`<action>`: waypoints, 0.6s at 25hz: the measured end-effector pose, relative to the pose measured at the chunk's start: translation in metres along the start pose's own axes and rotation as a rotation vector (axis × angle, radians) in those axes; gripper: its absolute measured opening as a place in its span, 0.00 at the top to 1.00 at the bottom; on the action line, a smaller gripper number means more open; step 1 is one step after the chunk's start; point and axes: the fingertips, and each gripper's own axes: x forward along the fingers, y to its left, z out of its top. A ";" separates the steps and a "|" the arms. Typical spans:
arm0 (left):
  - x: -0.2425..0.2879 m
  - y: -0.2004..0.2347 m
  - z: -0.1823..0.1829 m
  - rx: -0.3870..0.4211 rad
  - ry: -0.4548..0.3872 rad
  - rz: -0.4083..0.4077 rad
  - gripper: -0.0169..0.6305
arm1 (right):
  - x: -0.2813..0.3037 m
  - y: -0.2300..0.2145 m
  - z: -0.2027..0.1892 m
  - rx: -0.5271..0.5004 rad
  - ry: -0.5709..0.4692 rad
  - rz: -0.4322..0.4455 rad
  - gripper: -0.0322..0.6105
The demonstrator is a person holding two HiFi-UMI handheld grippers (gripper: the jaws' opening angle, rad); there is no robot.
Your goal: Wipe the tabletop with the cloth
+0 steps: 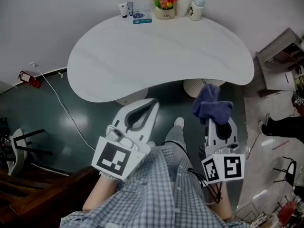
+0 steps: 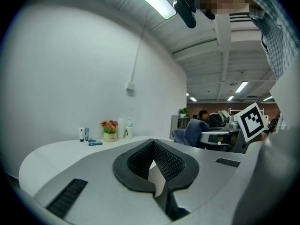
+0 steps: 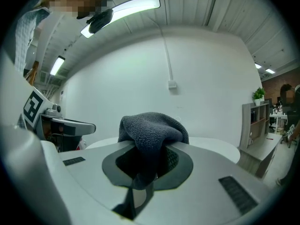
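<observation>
While no wiping has begun, my left tongs (image 1: pixel 153 101) sit closed tip to tip with nothing between them, held low in front of me and short of the near edge of the table (image 1: pixel 161 56). That white top looks bare across its whole middle. Only its far edge carries things: small bottles (image 1: pixel 126 8), then a pot of flowers (image 1: pixel 164 6), then a white cup (image 1: pixel 196 7).

Over to the right, my right tongs (image 1: pixel 217 123) are clamped on the cloth (image 1: pixel 209 102), a dark blue-grey terry piece. It is bunched over the tips and flops to both sides, off the table, just in front of its near edge toward the right end.

I judge it light, soft and limp. It will fold under itself and not lie flat, and its pile should drag a little on the smooth top. My pinch sits somewhere in the bunch with loose cloth around it, so I would press the hanging part down flat and steer clear of the things at the back.
</observation>
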 end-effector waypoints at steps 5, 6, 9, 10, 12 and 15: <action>0.037 0.002 0.005 0.010 -0.001 0.017 0.97 | 0.025 -0.031 -0.006 0.016 0.021 0.018 0.89; 0.044 0.004 0.006 0.008 0.001 0.025 0.97 | 0.032 -0.037 -0.007 0.019 0.026 0.025 0.89; 0.066 0.010 0.010 0.010 0.006 0.046 0.97 | 0.054 -0.054 -0.006 0.032 0.029 0.048 0.89; 0.073 0.012 0.013 0.013 0.006 0.052 0.97 | 0.061 -0.060 -0.005 0.034 0.029 0.057 0.89; 0.088 0.014 0.018 0.017 0.002 0.062 0.97 | 0.074 -0.072 -0.001 0.027 0.030 0.078 0.89; 0.109 0.019 0.026 0.003 0.007 0.089 0.97 | 0.096 -0.092 0.002 0.006 0.041 0.103 0.89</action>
